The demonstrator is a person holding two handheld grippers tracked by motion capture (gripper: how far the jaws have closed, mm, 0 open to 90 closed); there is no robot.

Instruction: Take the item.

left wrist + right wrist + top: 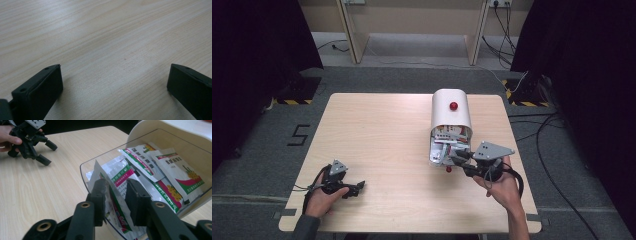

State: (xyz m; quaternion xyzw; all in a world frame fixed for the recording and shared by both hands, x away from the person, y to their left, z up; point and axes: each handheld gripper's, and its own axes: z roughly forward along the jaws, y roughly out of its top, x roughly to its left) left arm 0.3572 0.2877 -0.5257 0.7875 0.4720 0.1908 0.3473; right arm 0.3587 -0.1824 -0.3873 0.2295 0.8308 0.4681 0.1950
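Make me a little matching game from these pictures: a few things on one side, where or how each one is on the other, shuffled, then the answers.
Things:
1. left gripper
2. right gripper
3. red knob
4. sachets

Places or states:
A. on top of the white container
B. lying inside the clear open drawer
C. jaws wide apart over bare table
D. jaws on either side of one sachet at the drawer's front

Pairs: 1-C, 2-D, 3-A, 4-B

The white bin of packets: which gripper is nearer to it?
Right. The right gripper is at the white bin's open front, its fingers around a packet inside. The left gripper rests open on the table, well left of the bin.
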